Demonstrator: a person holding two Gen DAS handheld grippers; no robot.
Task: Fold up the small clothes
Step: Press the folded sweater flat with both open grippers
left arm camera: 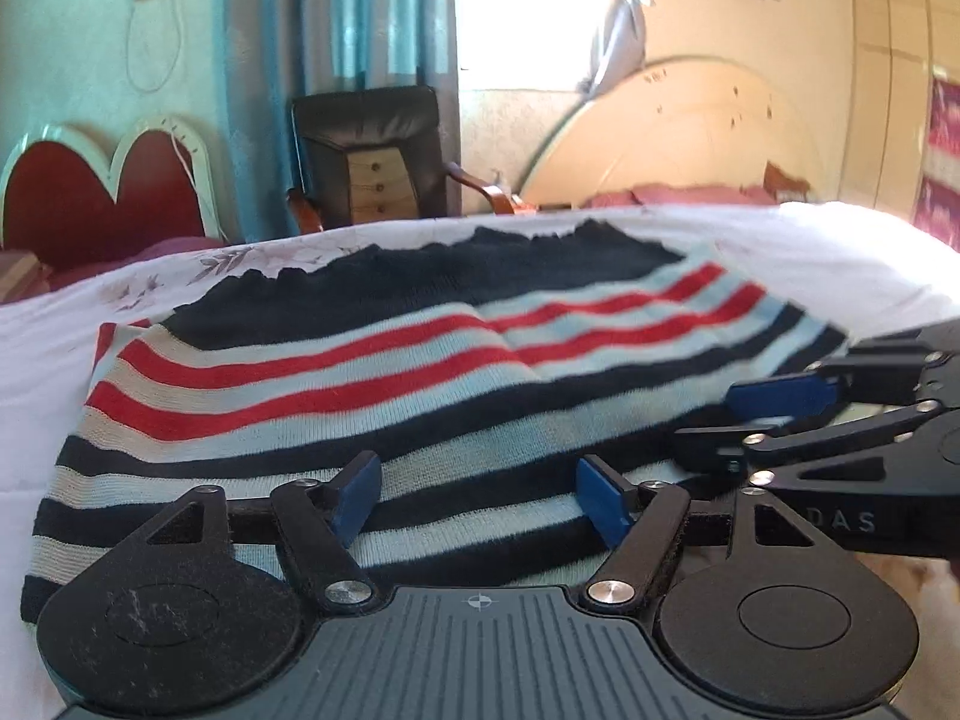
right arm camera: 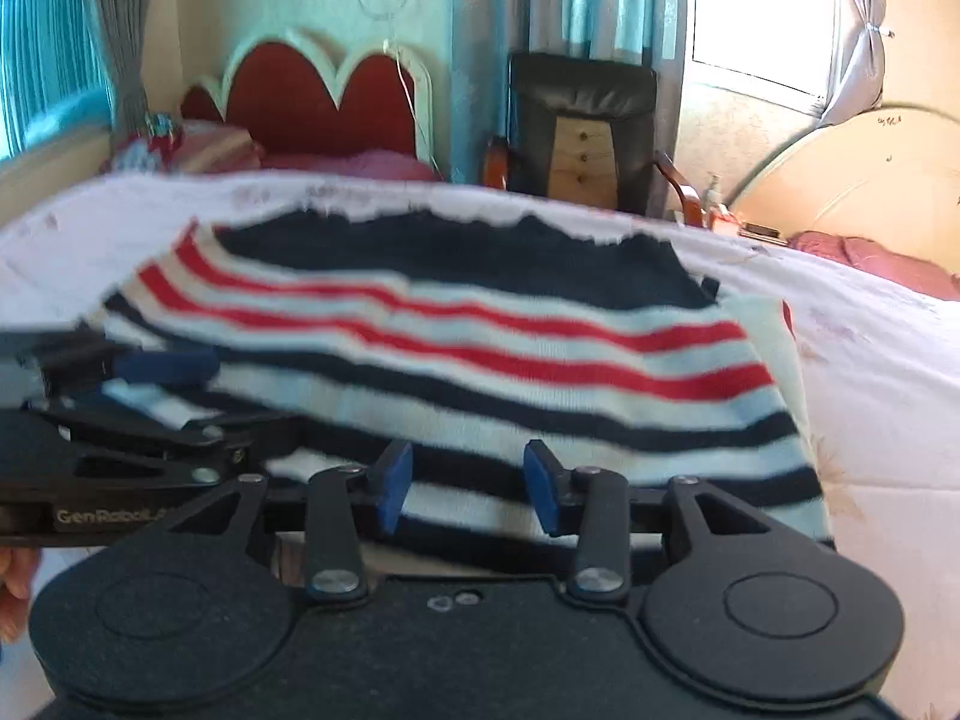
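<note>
Flat on the white bedsheet [left arm camera: 780, 252]: striped knit garment [left arm camera: 372, 372], navy band farthest from the cameras. Left gripper [left arm camera: 483, 504] at its near hem, jaws apart. Right gripper [right arm camera: 468, 492] beside it, jaws likewise apart, gripping nothing.

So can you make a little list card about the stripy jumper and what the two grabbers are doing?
garment: striped knit top, navy, red and pale blue bands, lying spread out
surface: white bedcover with a faint leaf print
left gripper: open, blue pads either side of the near hem
right gripper: open, also at the near hem
gripper positions: side by side, close together
fold status: no grip taken yet
background: red scalloped headboard, dark armchair
</note>
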